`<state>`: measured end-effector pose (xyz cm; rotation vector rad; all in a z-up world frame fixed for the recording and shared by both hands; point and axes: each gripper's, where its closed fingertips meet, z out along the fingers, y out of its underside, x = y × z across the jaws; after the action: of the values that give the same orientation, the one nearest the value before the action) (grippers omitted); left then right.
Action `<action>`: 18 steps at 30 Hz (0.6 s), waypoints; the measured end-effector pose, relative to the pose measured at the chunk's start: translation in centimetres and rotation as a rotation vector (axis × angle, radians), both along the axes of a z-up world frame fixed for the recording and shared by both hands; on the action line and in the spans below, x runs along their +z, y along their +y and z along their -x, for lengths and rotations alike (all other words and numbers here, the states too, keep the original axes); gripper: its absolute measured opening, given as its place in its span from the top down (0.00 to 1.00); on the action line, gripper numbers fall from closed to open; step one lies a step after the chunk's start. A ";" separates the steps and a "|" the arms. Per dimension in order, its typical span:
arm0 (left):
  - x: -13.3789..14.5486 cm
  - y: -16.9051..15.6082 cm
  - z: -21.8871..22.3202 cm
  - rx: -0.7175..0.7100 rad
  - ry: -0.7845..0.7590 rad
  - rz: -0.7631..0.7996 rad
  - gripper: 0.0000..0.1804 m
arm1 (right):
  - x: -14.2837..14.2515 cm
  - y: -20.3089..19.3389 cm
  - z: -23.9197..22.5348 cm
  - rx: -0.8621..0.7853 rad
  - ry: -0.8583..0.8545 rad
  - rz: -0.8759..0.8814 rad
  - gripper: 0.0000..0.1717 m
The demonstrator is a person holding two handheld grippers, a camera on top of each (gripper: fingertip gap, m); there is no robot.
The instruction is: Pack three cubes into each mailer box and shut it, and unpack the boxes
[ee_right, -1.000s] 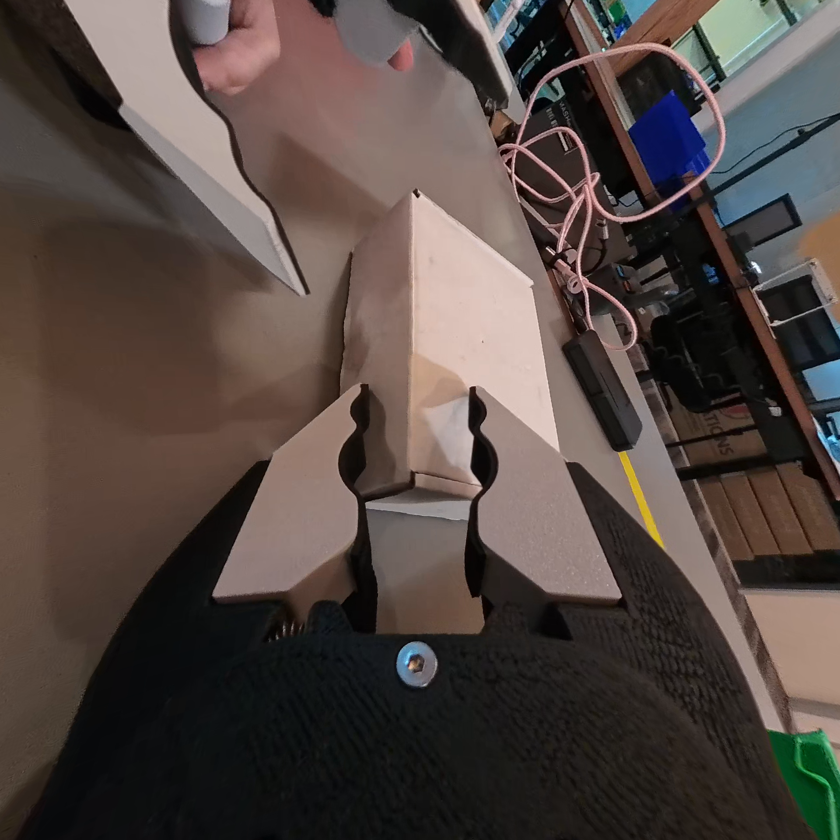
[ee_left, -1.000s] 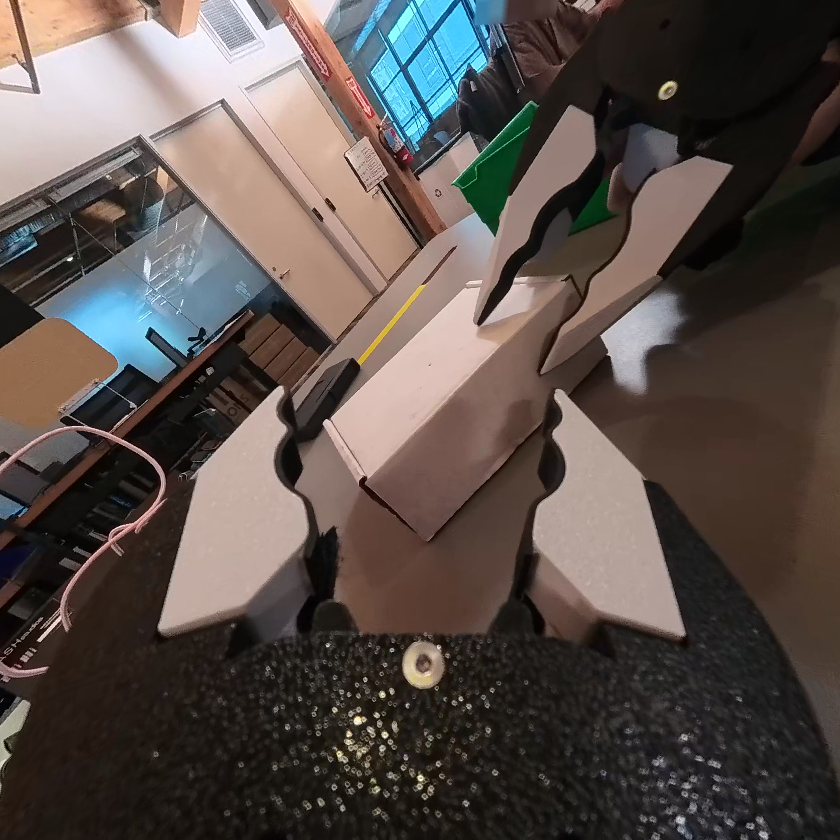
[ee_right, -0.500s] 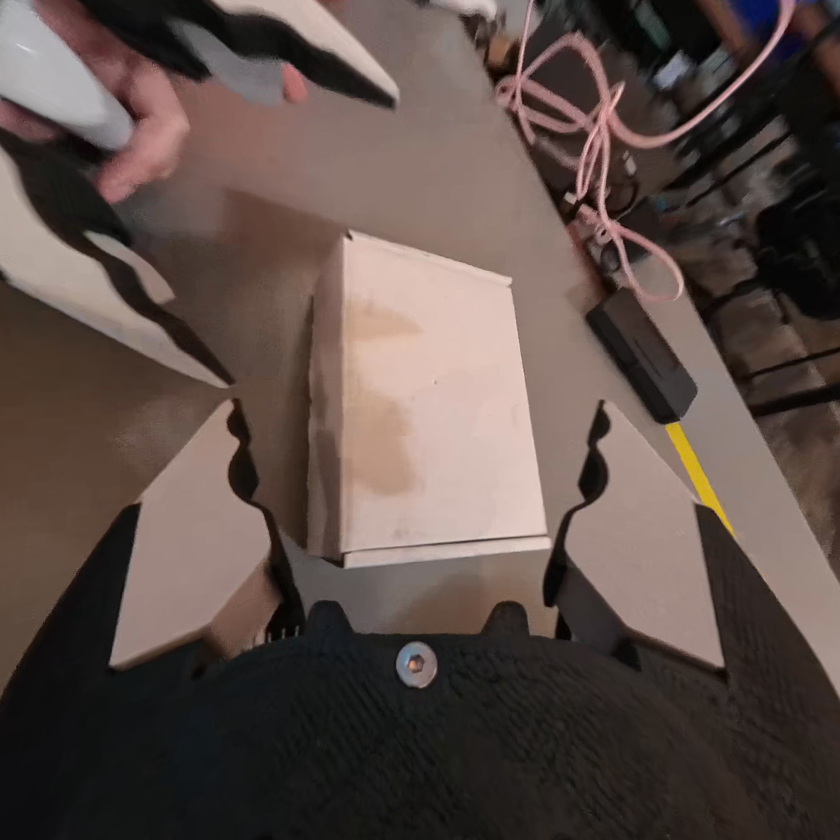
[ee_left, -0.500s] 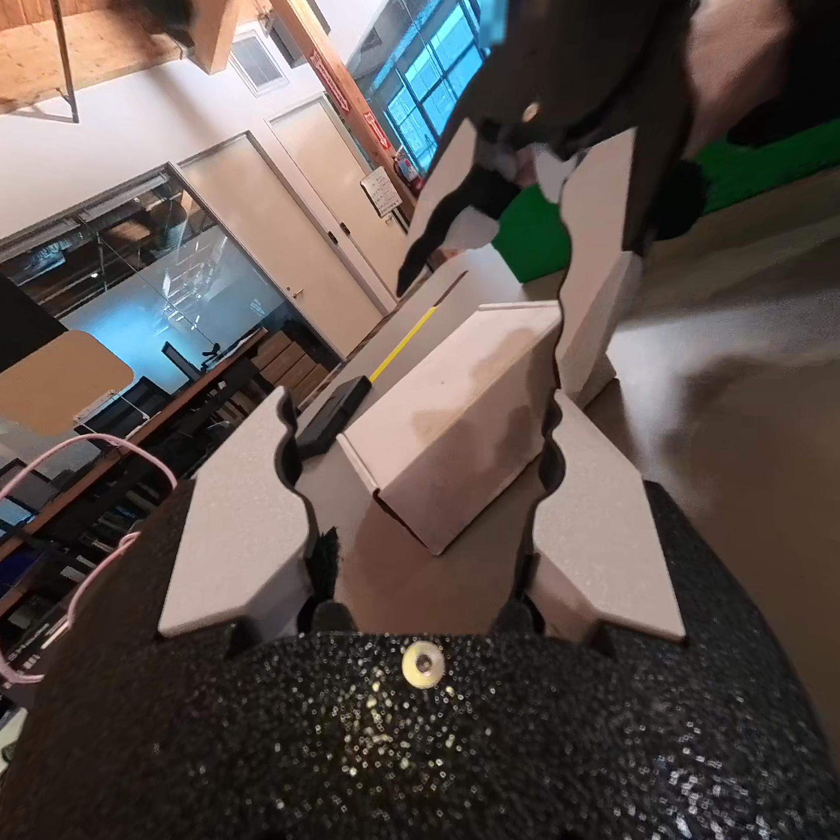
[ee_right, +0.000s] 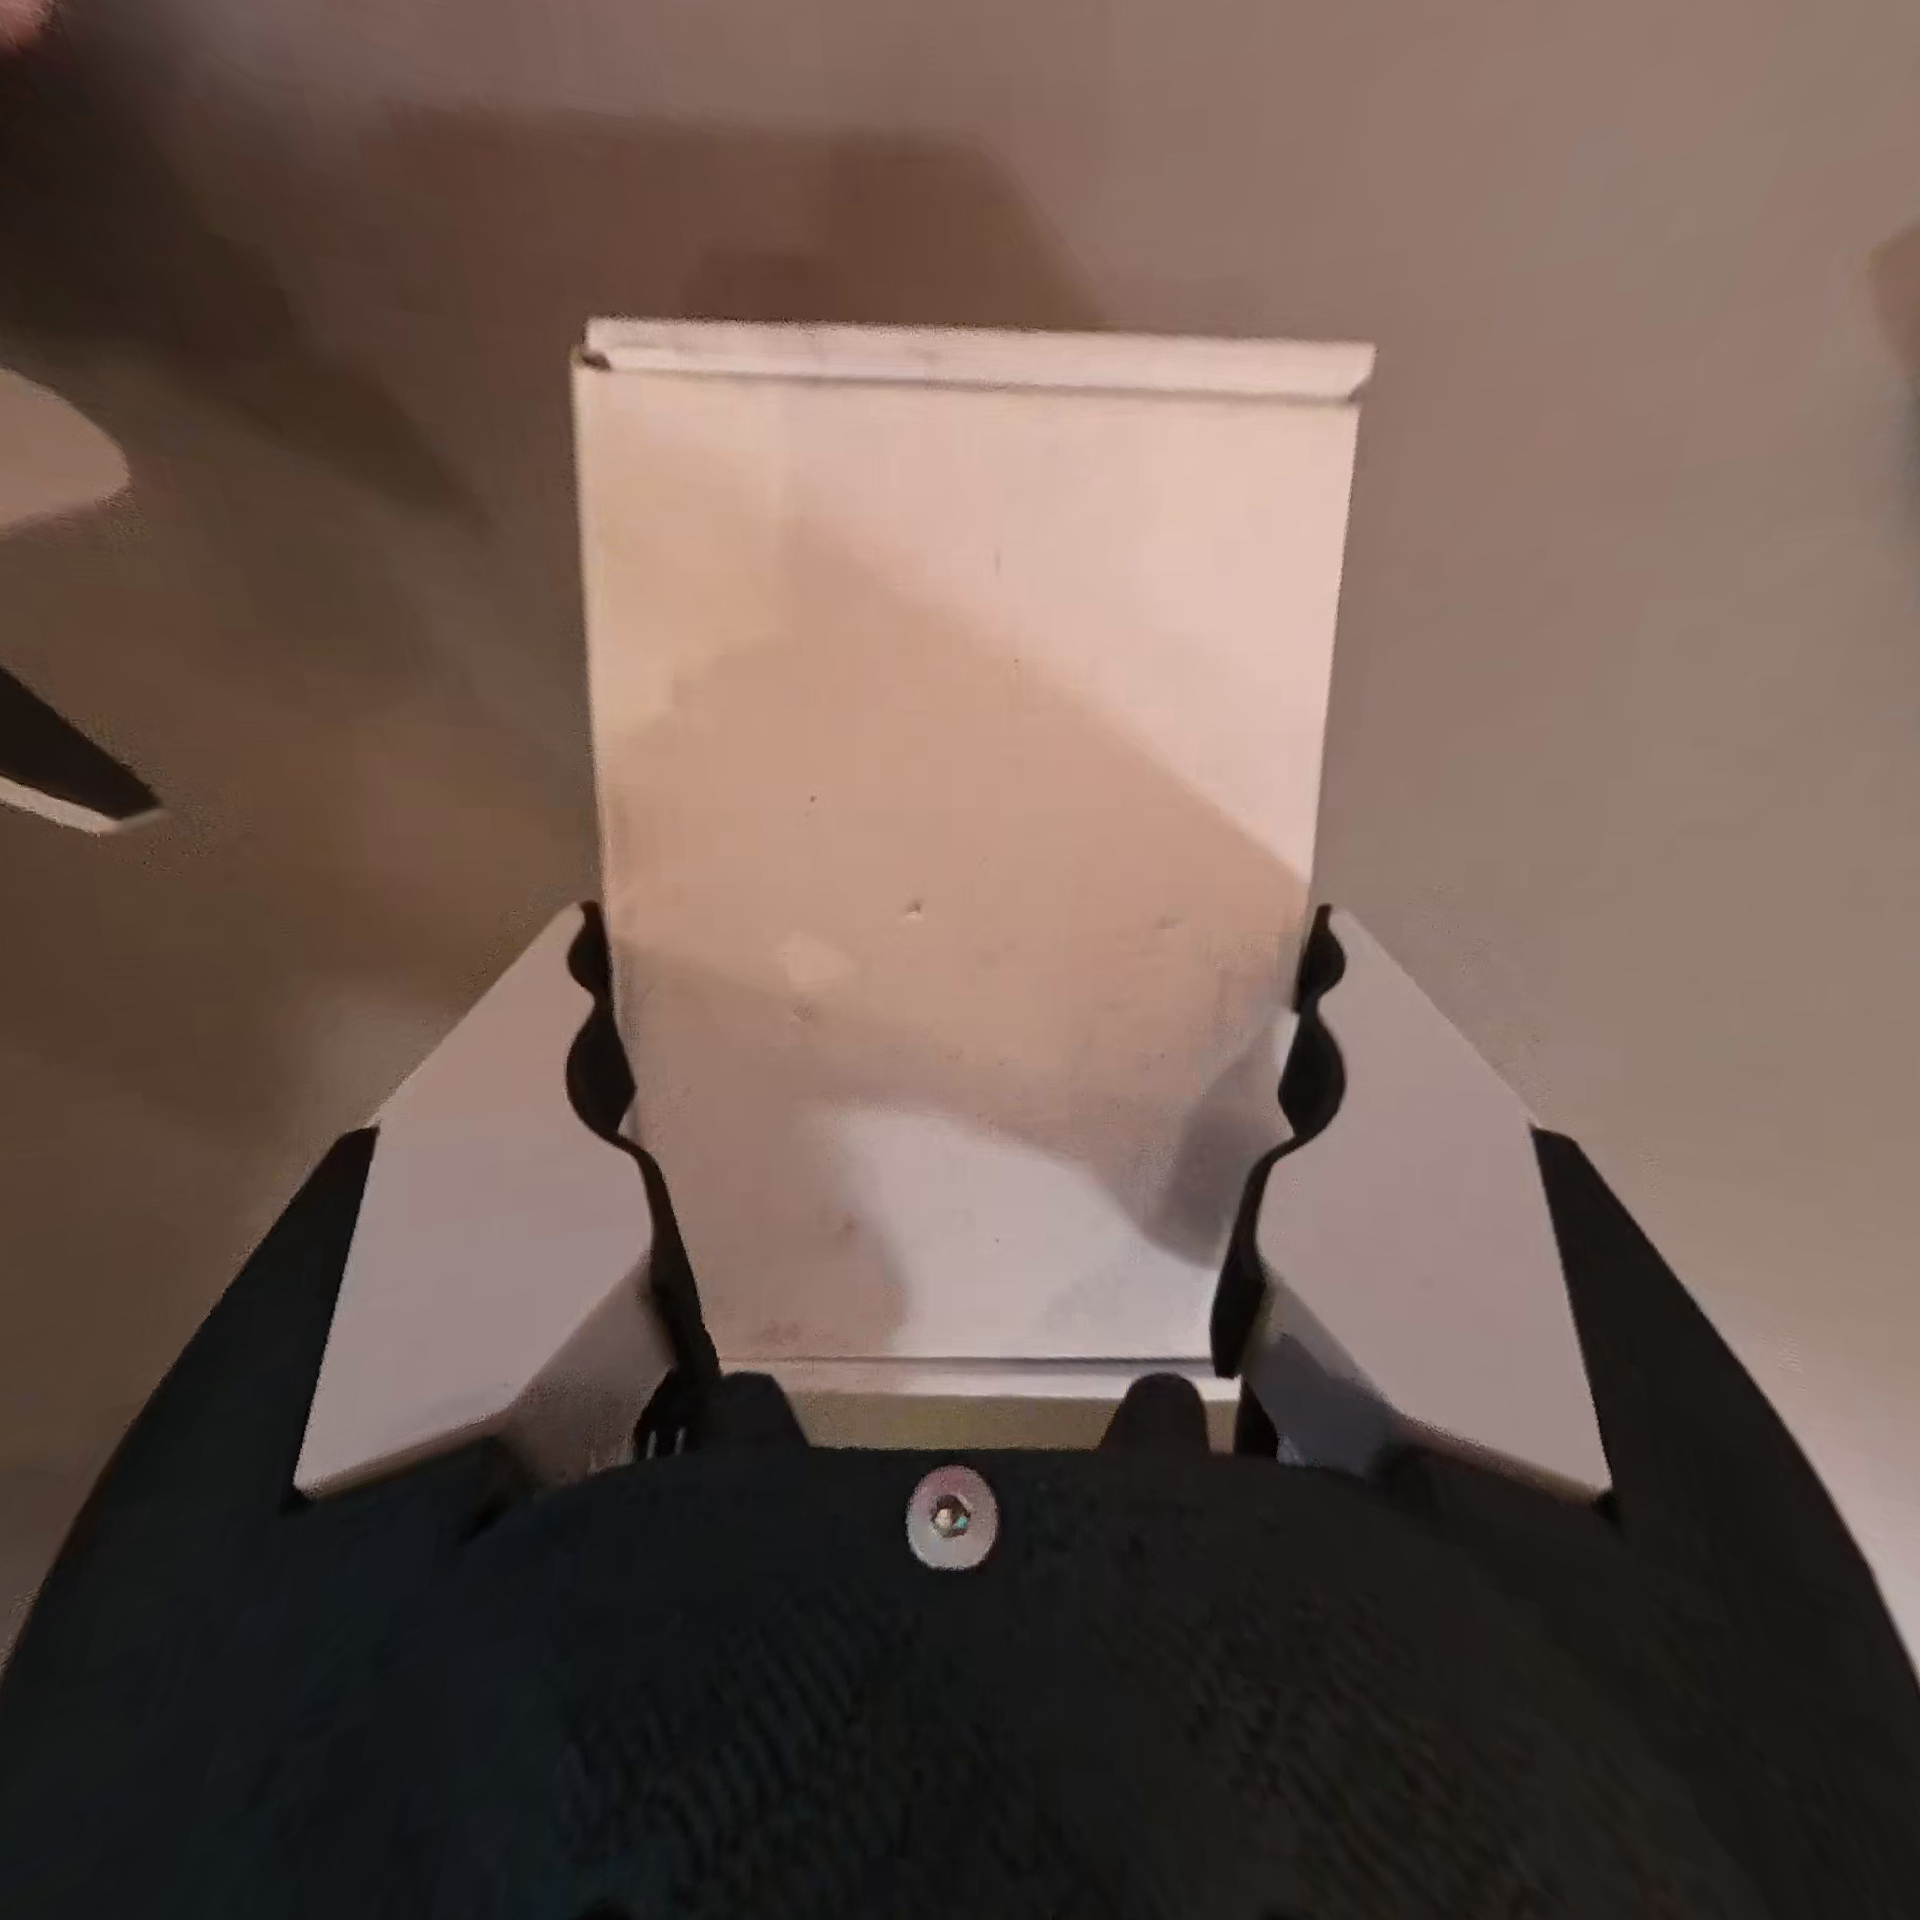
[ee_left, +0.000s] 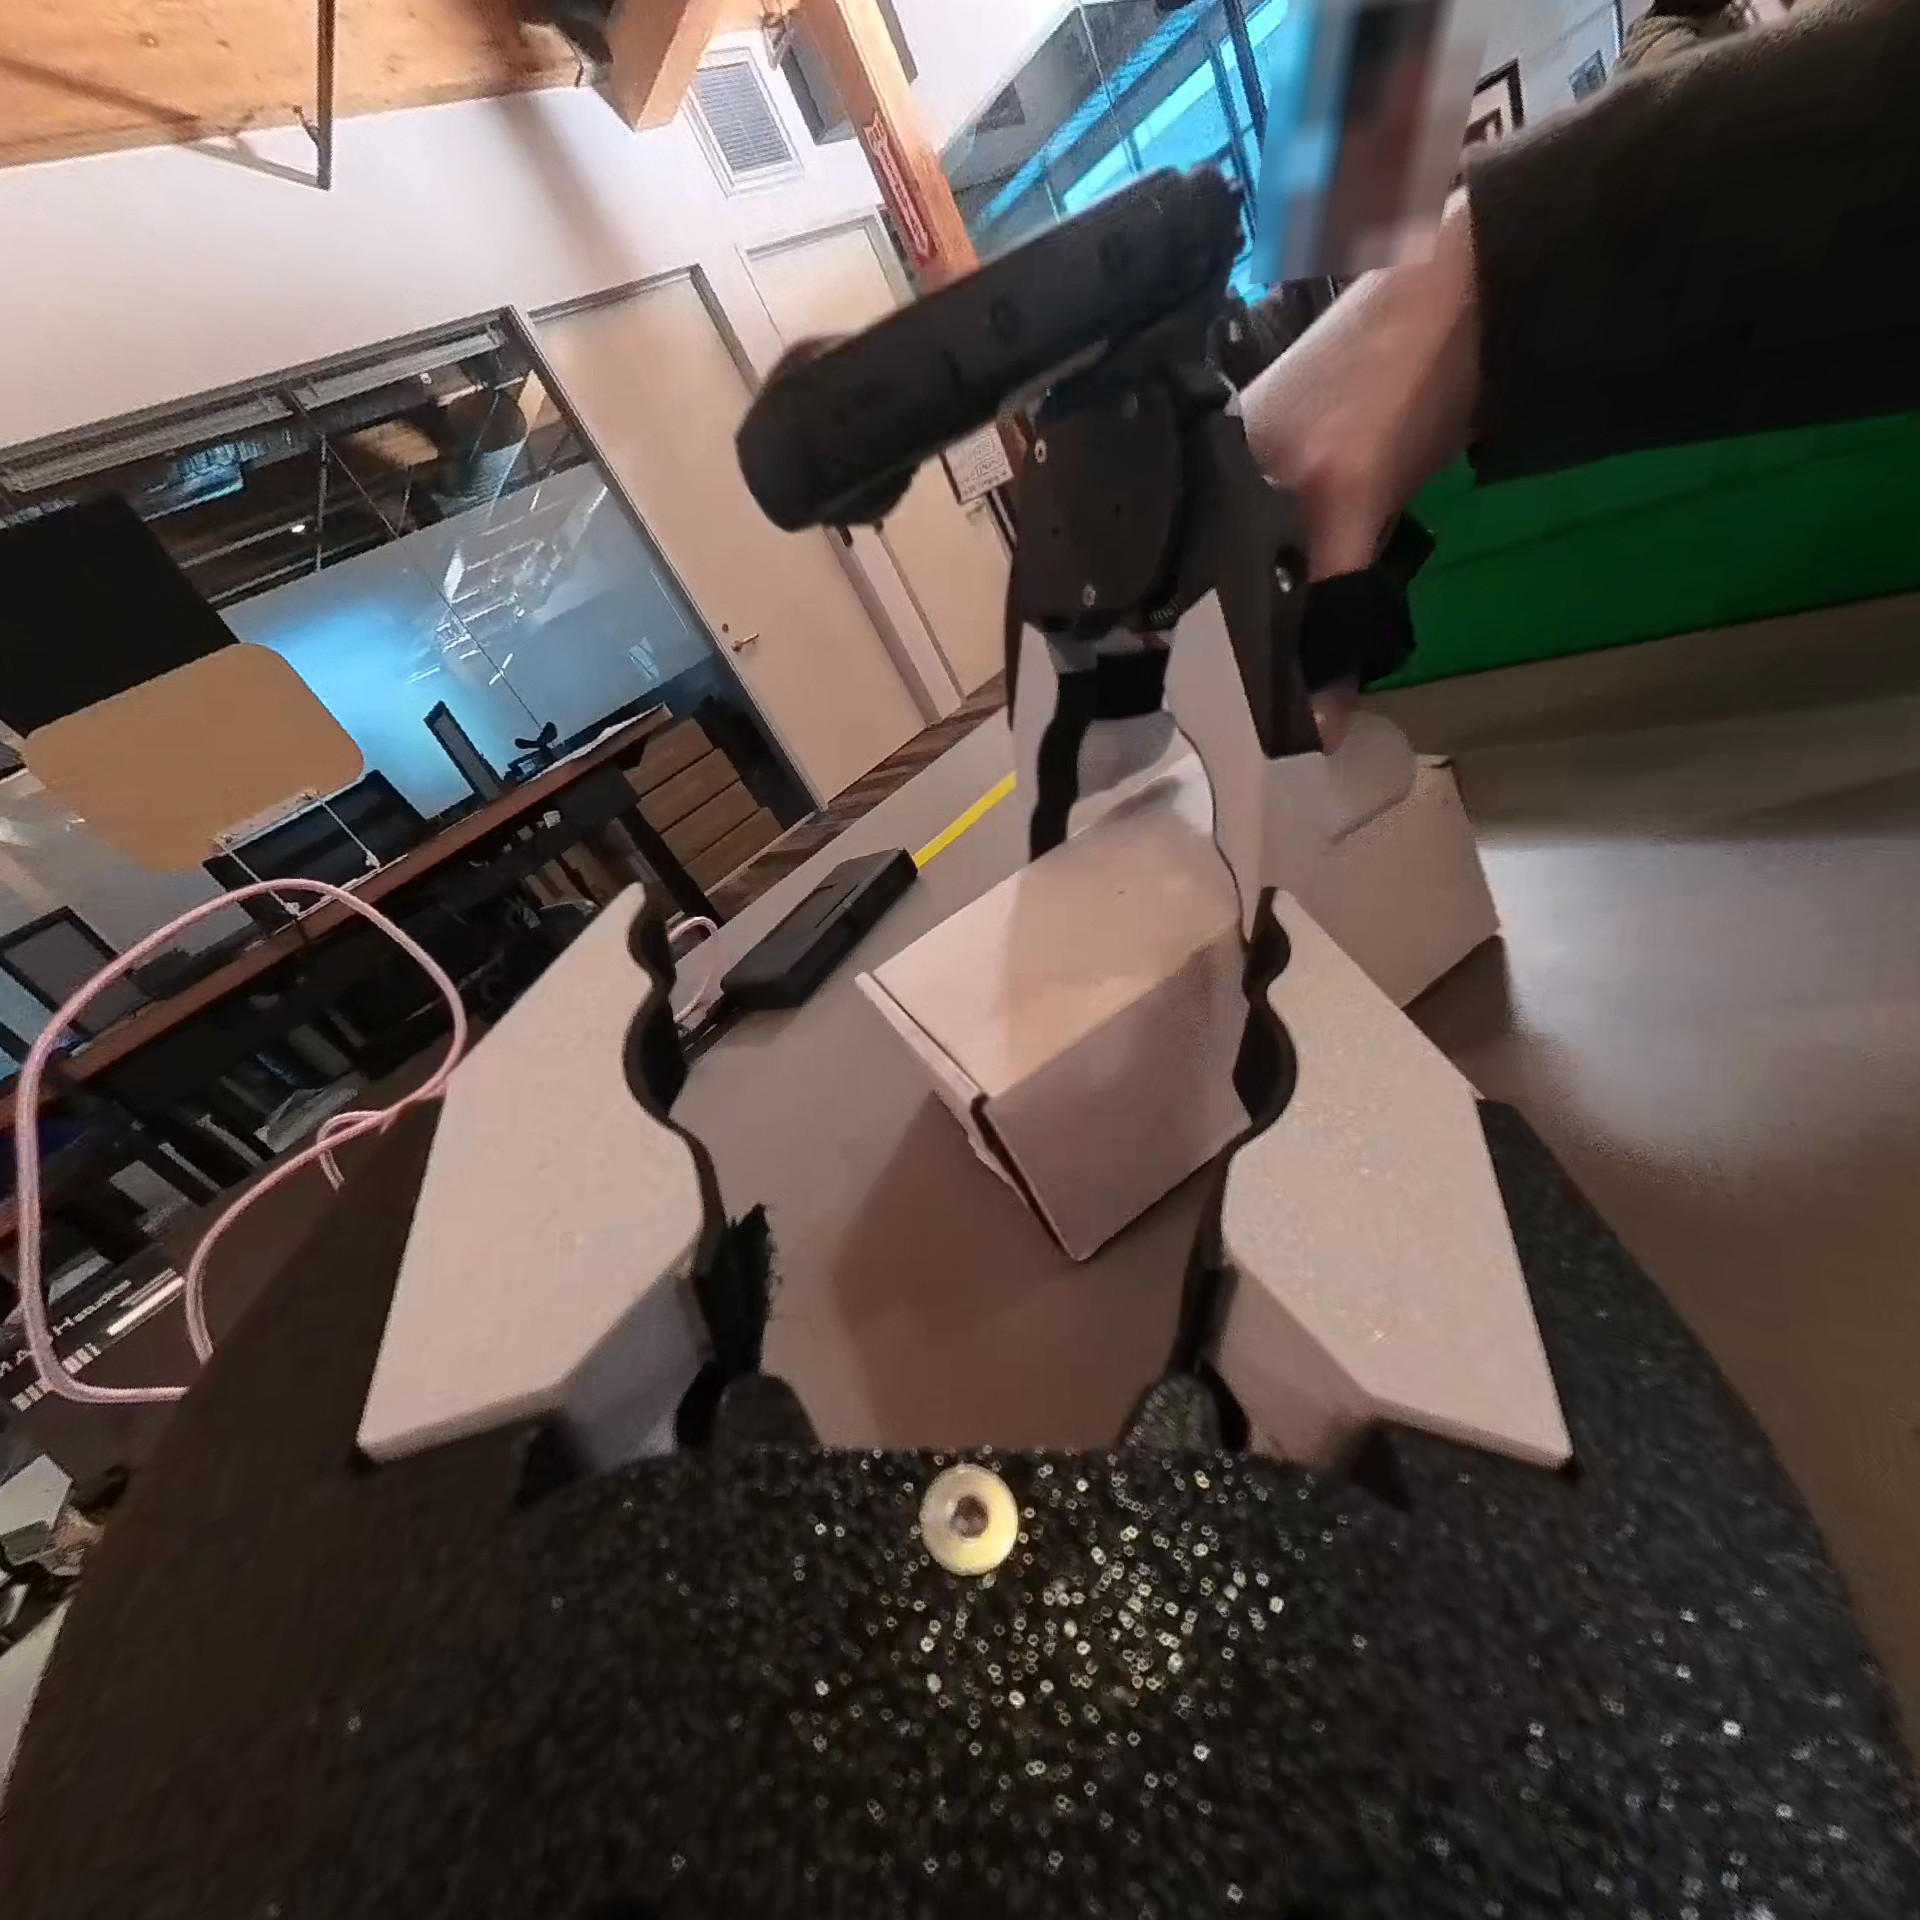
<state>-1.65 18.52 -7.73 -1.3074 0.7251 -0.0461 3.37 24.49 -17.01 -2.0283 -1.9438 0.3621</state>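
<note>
A closed white mailer box [ee_left: 1070,1023] lies on the grey table [ee_left: 1683,1091]; it fills the middle of the right wrist view [ee_right: 961,727]. My right gripper [ee_right: 953,925] points down over the box and straddles its width, with its pads [ee_right: 592,1049] against the two long sides. The left wrist view shows it [ee_left: 1143,873] coming down on the box's far half, held by a hand [ee_left: 1351,436]. My left gripper [ee_left: 961,925] is open and empty, low in front of the box's near corner. No cubes are in view.
A flat black device [ee_left: 821,945] lies on the table left of the box, with a pink cable [ee_left: 249,1122] looping beyond the table edge. A green bin [ee_left: 1662,540] stands at the back right. One finger of the left gripper [ee_right: 73,790] shows at the left edge.
My right gripper let go of the box's end, opened wide, swung up over the box and narrowed onto its sides. My left gripper stayed open and drew back slightly.
</note>
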 end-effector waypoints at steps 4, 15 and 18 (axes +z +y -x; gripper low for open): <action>-0.1 -0.2 -0.5 -0.034 -0.006 0.007 0.39 | 0.0 -1.5 -0.3 -0.001 0.036 0.036 0.25; -1.7 -2.6 -2.9 -0.204 0.252 -0.111 0.36 | 1.6 -6.6 -1.1 0.130 0.139 0.235 0.26; -1.7 -3.0 -3.3 -0.211 0.323 -0.158 0.40 | 1.7 -6.7 -1.3 0.127 0.146 0.265 0.26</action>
<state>1.61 15.53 -9.48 -1.0941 1.1188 0.0535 4.66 17.83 -15.28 -1.9698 -2.0274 0.8135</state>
